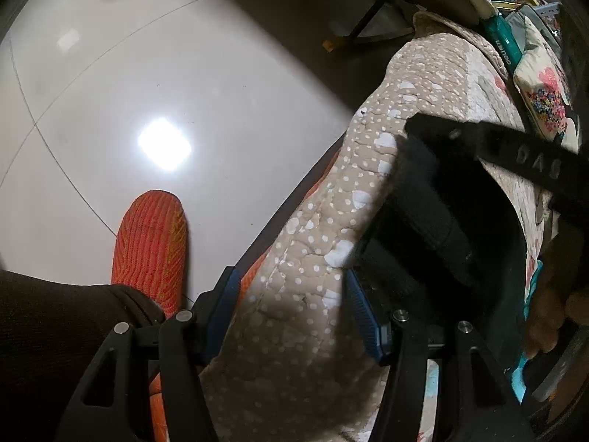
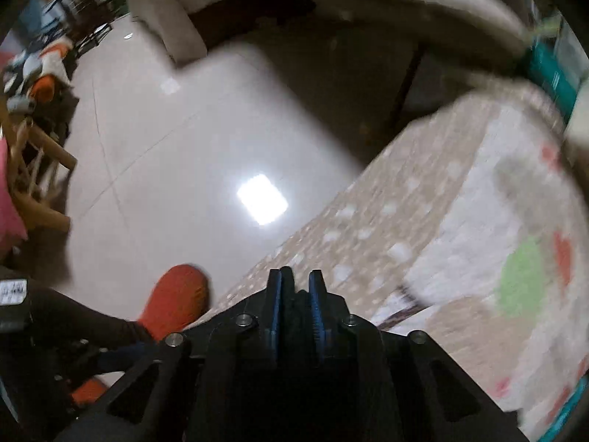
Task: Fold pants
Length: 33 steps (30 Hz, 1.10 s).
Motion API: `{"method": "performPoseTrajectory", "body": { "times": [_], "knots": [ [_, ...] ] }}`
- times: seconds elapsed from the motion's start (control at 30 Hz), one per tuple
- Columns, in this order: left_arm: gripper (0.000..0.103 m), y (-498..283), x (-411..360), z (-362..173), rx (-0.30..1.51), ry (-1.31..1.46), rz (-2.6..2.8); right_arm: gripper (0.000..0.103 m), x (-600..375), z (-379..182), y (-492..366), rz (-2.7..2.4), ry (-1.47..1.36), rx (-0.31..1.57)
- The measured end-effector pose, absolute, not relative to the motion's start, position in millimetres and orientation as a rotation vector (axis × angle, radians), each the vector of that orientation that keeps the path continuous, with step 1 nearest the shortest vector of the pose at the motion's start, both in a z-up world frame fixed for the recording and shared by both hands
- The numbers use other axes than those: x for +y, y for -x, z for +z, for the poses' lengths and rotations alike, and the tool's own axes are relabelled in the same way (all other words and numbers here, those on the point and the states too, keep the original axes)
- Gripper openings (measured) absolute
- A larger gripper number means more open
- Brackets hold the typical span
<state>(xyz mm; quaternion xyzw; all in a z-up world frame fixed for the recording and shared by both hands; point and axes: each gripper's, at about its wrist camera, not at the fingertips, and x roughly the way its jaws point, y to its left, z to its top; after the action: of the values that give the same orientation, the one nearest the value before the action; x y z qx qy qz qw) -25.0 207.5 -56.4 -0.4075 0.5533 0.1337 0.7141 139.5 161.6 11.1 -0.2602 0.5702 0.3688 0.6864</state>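
A: Where are the black pants (image 1: pixel 434 221)?
B: Right of frame, on the quilt (image 1: pixel 313 258) — long axis running lower left to upper right.
A: The grippers?
B: Left gripper (image 1: pixel 291 313) spread, empty; right gripper (image 2: pixel 296 305) pinching dark cloth.

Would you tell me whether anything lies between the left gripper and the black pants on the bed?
Nothing visible does. The pants lie on the quilt right beside one finger of the left gripper; only the quilt's edge sits between its open jaws.
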Motion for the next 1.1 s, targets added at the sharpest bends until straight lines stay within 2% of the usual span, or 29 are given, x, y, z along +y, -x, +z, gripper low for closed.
{"method": "performPoseTrajectory", "body": {
  "times": [0.03,0.07,0.1,0.27,0.37,0.53,0.7,0.73,0.83,0.97,1.1],
  "knots": [
    [0.058,26,208,-56,1.222,0.906,0.296,0.039,160,12,-138,0.833,0.566,1.281],
    [0.058,28,210,-56,1.215,0.913,0.297,0.045,159,16,-137,0.846,0.543,1.275],
    [0.058,30,212,-54,1.202,0.922,0.303,0.045,152,29,-135,0.858,0.5,1.244],
    [0.058,40,230,-41,1.109,0.947,0.36,0.046,64,107,-131,0.744,0.261,1.08],
    [0.058,39,230,-16,1.01,0.895,0.373,0.046,-4,124,-110,0.617,0.212,1.022],
    [0.06,-4,184,20,0.996,0.699,0.297,0.046,-111,90,-81,0.405,0.01,1.104],
    [0.06,-40,135,-2,1.129,0.456,0.285,0.046,-188,47,-55,0.194,-0.109,1.214],
    [0.06,-37,133,-6,1.138,0.44,0.285,0.042,-201,42,-44,0.165,-0.115,1.223],
    [0.067,-26,131,-9,1.141,0.378,0.27,0.041,-217,48,-25,0.121,-0.061,1.249],
    [0.069,-17,143,-11,1.176,0.392,0.234,0.043,-219,63,-23,0.073,-0.004,1.271],
    [0.069,-5,143,-7,1.112,0.446,0.238,0.043,-206,101,-57,0.157,-0.033,1.133]
  ]
}}
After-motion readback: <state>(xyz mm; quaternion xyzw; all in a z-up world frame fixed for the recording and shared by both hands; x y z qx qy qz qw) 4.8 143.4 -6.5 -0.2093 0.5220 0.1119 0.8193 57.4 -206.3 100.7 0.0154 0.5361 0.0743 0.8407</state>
